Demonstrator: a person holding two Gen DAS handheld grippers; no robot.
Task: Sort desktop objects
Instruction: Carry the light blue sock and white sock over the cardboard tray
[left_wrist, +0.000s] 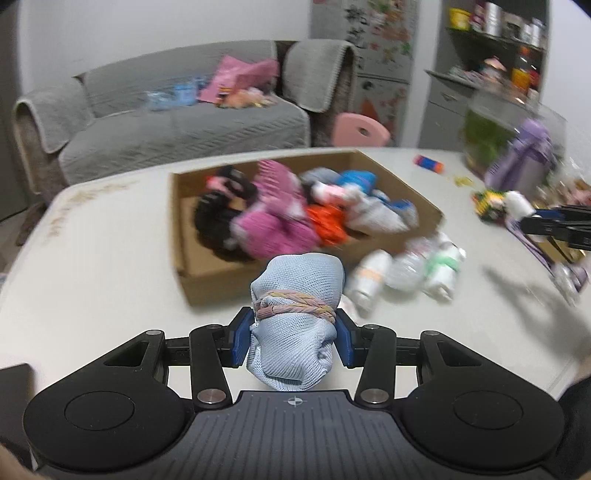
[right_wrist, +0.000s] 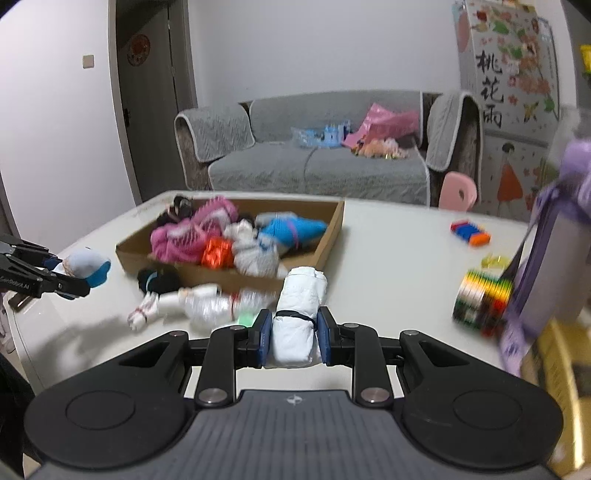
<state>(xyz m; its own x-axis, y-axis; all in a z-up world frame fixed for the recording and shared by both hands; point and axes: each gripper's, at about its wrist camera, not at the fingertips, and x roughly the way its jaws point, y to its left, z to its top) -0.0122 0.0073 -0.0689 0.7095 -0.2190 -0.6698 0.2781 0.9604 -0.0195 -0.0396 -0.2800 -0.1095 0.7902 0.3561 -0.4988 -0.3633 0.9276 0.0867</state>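
Soft blue bundle (left_wrist: 295, 321) squashes between my left tongs (left_wrist: 293, 341), pinched below its band; right tongs (right_wrist: 293, 341) clamp white roll (right_wrist: 297, 321) mid-length. Both light, bound for box (left_wrist: 229, 284).

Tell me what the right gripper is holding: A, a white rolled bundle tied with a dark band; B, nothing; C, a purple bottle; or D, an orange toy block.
A: the right gripper has its fingers pressed on either side of the white rolled bundle, ringed by a dark band.
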